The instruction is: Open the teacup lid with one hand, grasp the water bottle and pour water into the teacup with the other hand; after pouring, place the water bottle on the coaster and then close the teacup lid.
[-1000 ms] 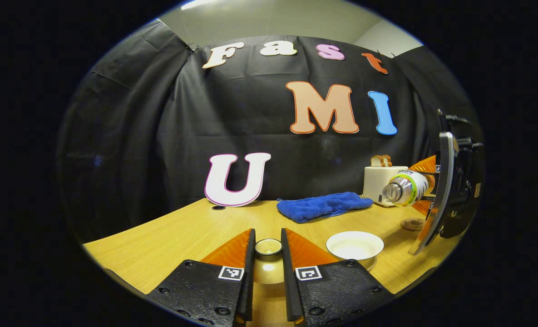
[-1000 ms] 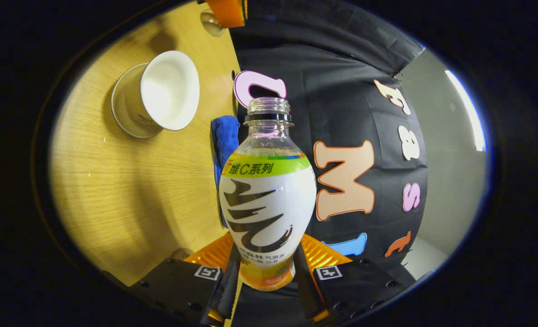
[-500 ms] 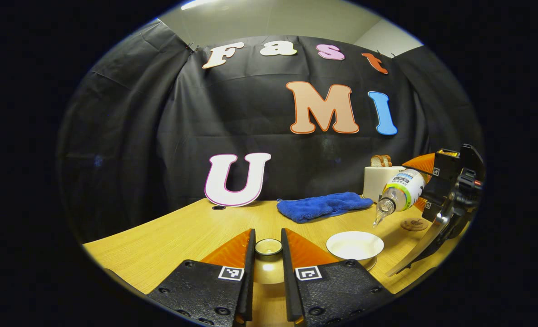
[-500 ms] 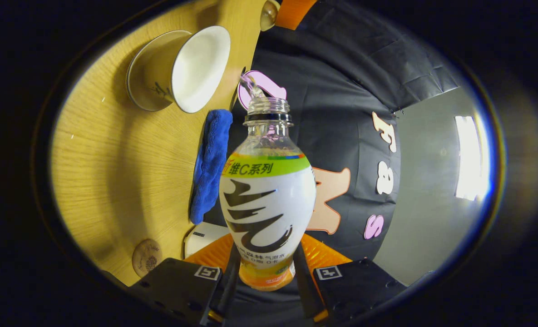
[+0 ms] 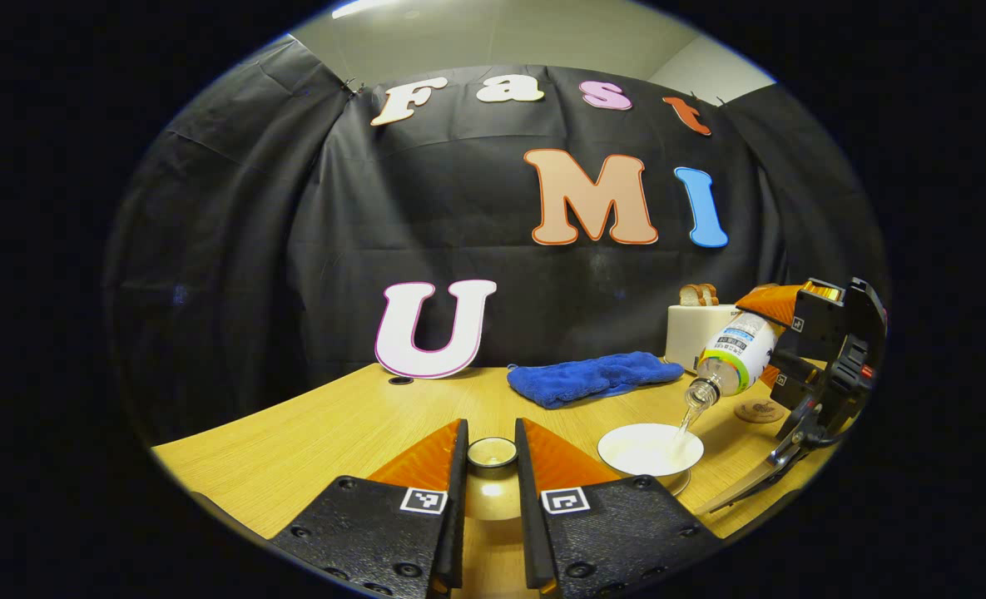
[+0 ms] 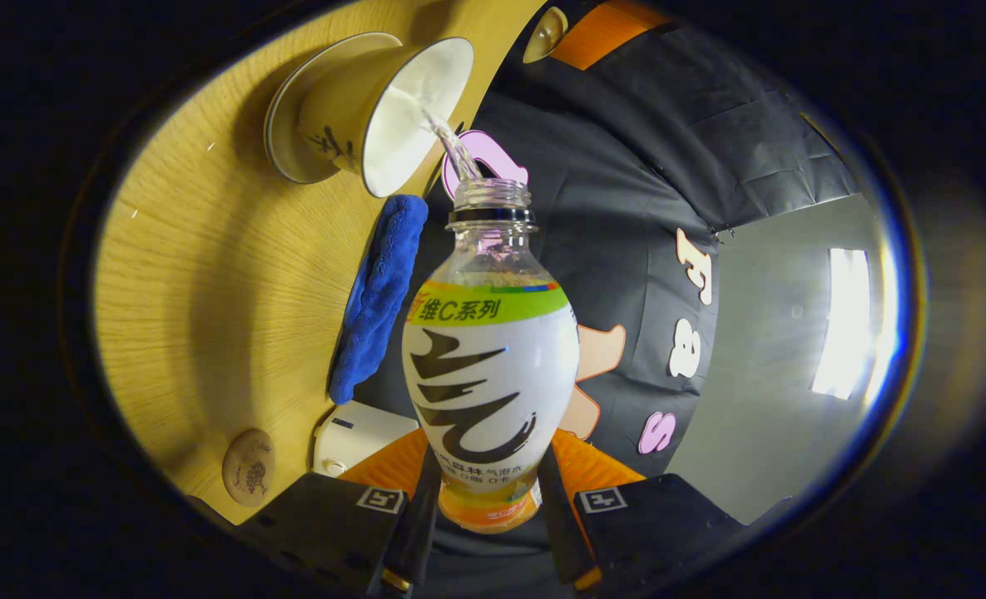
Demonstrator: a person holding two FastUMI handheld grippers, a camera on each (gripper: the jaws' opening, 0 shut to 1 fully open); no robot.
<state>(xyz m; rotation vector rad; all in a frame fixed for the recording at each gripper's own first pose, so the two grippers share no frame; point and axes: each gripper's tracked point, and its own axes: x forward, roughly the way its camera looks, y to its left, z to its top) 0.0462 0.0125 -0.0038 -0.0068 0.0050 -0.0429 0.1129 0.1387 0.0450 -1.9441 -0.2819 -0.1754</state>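
My left gripper (image 5: 490,466) is shut on the teacup lid (image 5: 492,452), holding it by its round knob just above the wooden table. To its right stands the white teacup (image 5: 651,449) on its saucer, uncovered. My right gripper (image 6: 480,499) is shut on the water bottle (image 6: 491,366), uncapped and tipped neck-down toward the teacup (image 6: 393,108). A thin stream of water runs from the bottle mouth into the cup. In the left gripper view the tilted water bottle (image 5: 738,349) and the right gripper (image 5: 825,358) hang over the cup's right side. The round coaster (image 5: 759,410) lies behind the cup.
A blue towel (image 5: 592,376) lies at the back of the table (image 5: 318,433). A white toaster (image 5: 696,333) with bread slices stands at the back right, near the coaster (image 6: 248,466). The table's front edge runs just under my left gripper.
The right gripper has tipped the bottle further down and brought it closer over the cup; water now falls into the cup. The left gripper has held still with the lid.
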